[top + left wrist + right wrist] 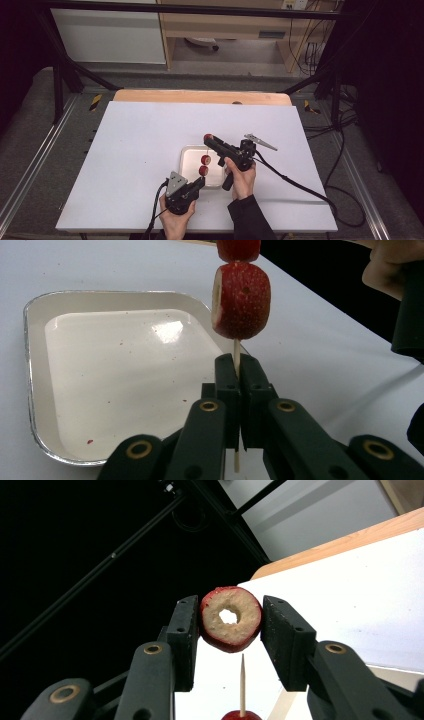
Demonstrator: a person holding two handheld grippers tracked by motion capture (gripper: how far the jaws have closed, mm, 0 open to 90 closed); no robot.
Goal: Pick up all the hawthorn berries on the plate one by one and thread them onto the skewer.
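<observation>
A thin wooden skewer stands upright in my left gripper, whose jaws are shut on its lower end. Two red fruit pieces are threaded on it, the lower one under another. The skewer is held over the front right of a shallow foil tray. My right gripper is shut on a cored red fruit piece, its hole facing the camera. That piece hangs just above the skewer's pointed tip. My left gripper sits near the table's front edge.
The white table top has open room to the left and behind the tray. A bare wooden strip runs along the back edge. The right gripper's cable trails off to the right. Black frame bars stand around the table.
</observation>
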